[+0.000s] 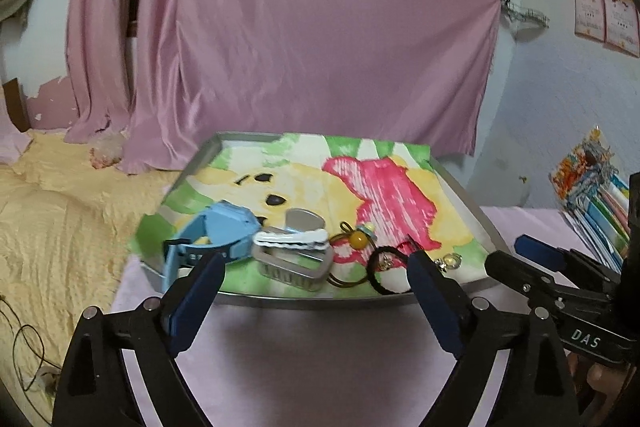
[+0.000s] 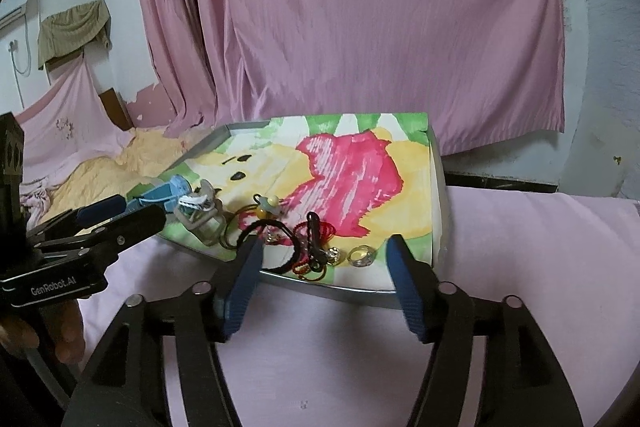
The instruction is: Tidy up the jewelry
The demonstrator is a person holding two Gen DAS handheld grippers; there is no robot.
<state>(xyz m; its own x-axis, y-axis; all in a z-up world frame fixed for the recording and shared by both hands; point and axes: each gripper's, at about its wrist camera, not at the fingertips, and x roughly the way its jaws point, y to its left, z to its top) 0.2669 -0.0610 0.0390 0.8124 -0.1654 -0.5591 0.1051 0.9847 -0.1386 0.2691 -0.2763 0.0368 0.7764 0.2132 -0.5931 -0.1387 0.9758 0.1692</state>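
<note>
A shallow grey tray (image 1: 460, 183), lined with a cloth printed in green, yellow and pink (image 1: 384, 195), is seen on a pink-covered surface (image 2: 540, 247), with pink curtains (image 1: 304, 27) hung behind it. The jewelry is gathered along the tray's near edge. At the tray's near left corner a light blue watch (image 1: 224, 227) is laid, and just beside it a small open metal tin (image 1: 296, 267) is shown with a white hair clip (image 1: 292, 241) resting across its top. Toward the middle of the near edge a hair tie with a yellow bead (image 1: 358, 239) is found, followed by a black hair tie (image 1: 386, 273) and a red cord (image 2: 320, 231). Nearest the tray's right side two rings (image 2: 362, 255) are set on the cloth.

The left gripper (image 1: 316, 267) is held just short of the tray's near edge, its blue-padded jaws spread wide and empty; the tin and bead tie are framed between them, the watch lying by the left finger and the black hair tie by the right. The right gripper (image 2: 324, 253) is likewise held at the near edge, its jaws parted with nothing clamped; the black hair tie, red cord and rings are framed between its fingers. Neither tool is in contact with any piece. Each gripper is caught at the margin of the other's view, left of the tray from the right wrist and right of it from the left.
</note>
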